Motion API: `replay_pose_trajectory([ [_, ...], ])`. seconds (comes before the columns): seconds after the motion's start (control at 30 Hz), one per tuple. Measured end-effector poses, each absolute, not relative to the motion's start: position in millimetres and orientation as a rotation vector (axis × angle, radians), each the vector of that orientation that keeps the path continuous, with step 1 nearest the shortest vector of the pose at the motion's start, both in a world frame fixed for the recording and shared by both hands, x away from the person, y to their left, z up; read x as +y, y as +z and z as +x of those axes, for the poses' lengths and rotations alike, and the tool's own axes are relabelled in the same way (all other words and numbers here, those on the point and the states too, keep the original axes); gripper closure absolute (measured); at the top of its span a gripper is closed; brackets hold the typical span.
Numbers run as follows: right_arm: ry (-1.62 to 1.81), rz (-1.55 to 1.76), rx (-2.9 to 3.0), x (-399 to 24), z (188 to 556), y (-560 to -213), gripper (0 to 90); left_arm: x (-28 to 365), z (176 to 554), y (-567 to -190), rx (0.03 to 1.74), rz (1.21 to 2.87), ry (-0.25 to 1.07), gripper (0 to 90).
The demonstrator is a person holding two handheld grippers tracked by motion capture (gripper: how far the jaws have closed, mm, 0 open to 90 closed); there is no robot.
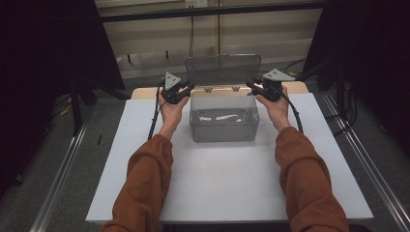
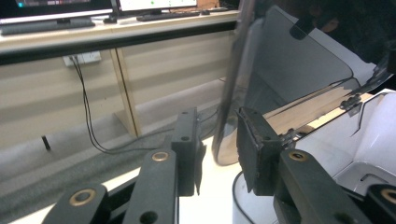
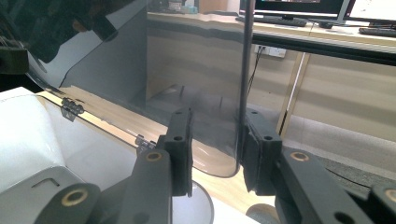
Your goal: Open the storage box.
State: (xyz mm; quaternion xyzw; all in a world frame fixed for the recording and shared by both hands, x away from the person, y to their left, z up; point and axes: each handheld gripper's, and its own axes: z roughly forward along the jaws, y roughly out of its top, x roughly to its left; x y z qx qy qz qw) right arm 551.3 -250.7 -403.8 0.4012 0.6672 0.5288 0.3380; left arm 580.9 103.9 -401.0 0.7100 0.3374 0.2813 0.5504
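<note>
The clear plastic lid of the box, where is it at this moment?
In the high view the clear plastic lid stands upright at the far edge of the clear plastic box, hinged there, between the left gripper and right gripper.

Both forearms in rust-brown sleeves reach forward from the near edge, roughly parallel and well apart. The left hand holds the left gripper with its jaws pointing inward to the right. The right hand holds the right gripper, jaws pointing inward to the left. Each gripper's jaws stand a little apart, nearly closed.
</note>
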Motion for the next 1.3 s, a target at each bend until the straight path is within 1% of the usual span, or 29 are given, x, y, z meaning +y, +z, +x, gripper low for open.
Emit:
replay_pose_trajectory([
  [0.27,1.402,1.069,1.718,-253,553,-405,70.2,98,585,-399,0.821,1.700,0.640,69.5],
  [0.53,1.391,1.079,1.725,-254,554,-404,71.7,94,590,-401,0.860,1.706,0.607,69.5],
  [0.6,1.387,1.081,1.727,-254,554,-404,72.2,93,591,-401,0.858,1.712,0.605,70.9],
  [0.8,1.413,1.114,1.725,-255,557,-403,72.5,95,594,-401,0.893,1.686,0.533,73.1],
  [0.9,1.450,1.148,1.719,-258,559,-404,73.0,95,595,-400,0.893,1.701,0.534,73.6],
  [1.13,1.460,1.166,1.717,-258,562,-404,73.1,94,600,-404,0.914,1.673,0.495,73.1],
  [1.23,1.448,1.162,1.720,-257,563,-405,71.8,95,601,-403,0.906,1.704,0.497,71.7],
  [1.27,1.443,1.157,1.721,-257,564,-405,71.3,93,602,-404,0.920,1.683,0.481,71.2],
  [1.3,1.439,1.149,1.721,-256,564,-405,71.2,93,602,-404,0.918,1.693,0.483,69.3],
])
